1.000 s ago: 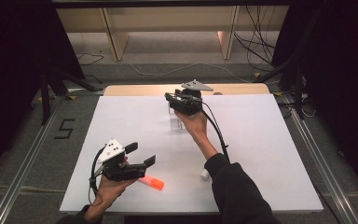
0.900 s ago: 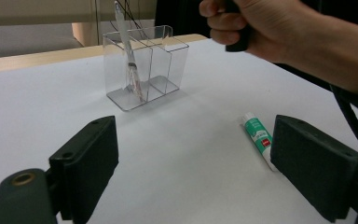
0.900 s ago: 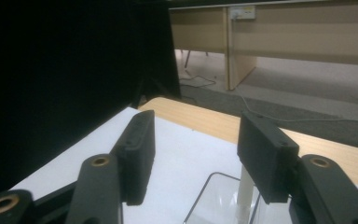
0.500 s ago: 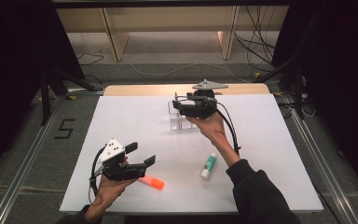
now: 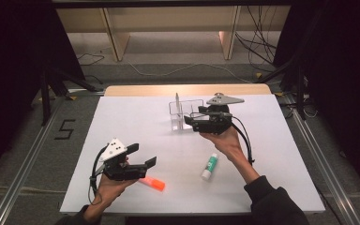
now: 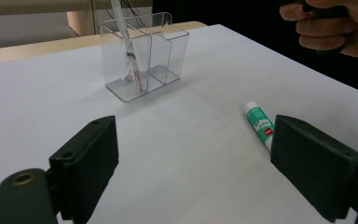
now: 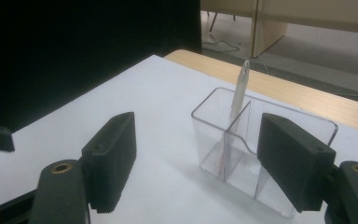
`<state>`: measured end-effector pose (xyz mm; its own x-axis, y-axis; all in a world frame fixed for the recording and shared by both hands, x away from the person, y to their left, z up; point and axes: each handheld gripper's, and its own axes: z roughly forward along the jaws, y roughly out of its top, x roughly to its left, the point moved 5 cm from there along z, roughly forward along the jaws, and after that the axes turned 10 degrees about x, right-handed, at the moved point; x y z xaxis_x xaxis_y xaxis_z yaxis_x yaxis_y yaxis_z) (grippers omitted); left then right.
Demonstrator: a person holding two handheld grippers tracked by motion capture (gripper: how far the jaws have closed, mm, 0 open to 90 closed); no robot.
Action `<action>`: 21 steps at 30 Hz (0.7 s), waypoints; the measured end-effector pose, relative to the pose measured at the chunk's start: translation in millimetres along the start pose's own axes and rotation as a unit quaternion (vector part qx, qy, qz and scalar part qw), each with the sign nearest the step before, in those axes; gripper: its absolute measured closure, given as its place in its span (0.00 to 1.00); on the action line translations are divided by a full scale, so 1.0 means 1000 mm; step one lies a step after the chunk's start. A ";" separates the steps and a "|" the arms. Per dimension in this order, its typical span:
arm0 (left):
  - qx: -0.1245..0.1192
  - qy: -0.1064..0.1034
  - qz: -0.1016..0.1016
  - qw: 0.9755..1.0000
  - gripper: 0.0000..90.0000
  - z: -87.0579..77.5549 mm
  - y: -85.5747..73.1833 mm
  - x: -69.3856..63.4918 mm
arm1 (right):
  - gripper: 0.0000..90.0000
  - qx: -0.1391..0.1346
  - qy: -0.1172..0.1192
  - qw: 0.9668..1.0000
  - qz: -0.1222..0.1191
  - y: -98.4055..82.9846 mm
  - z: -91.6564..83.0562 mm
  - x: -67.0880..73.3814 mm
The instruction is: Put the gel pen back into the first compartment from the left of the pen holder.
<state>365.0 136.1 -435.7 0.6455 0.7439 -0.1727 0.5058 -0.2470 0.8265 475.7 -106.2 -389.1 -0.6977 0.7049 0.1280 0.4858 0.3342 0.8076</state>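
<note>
Right tongs (image 5: 190, 122) held level beside the clear holder (image 5: 186, 115) — jaws just opened, spread, nothing between them. Left tongs (image 5: 143, 157) low over the bench (image 5: 136, 122), spread, empty — forearm in from the near edge.

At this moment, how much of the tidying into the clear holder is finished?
Done: one pen stands tilted in the clear holder. In hand: nothing; the right gripper, beside the holder, has just been opening its jaws and they are empty, and the left gripper is open above the orange marker. Left: the orange marker and the glue stick lie on the table.
</note>
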 end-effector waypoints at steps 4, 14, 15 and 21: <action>0.014 -0.003 0.012 1.000 0.16 0.001 0.000 -0.001 | 0.32 0.002 0.004 1.000 -0.003 -0.012 -0.009 0.003; 0.041 -0.010 0.032 0.999 0.16 0.005 0.001 -0.005 | 0.32 -0.001 0.009 1.000 -0.006 -0.037 -0.032 0.006; 0.044 -0.011 0.033 0.998 0.16 0.005 0.001 -0.005 | 0.32 -0.001 0.011 1.000 -0.006 -0.039 -0.033 0.006; 0.059 -0.015 0.043 0.997 0.17 0.006 0.001 -0.005 | 0.31 0.004 0.014 1.000 -0.003 -0.051 -0.040 0.008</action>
<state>365.7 129.1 -437.3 0.7057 0.6979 -0.1221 0.5106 -0.3815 0.7705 424.5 -142.7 -406.5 -0.7146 0.6854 0.1398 0.4862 0.3430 0.8038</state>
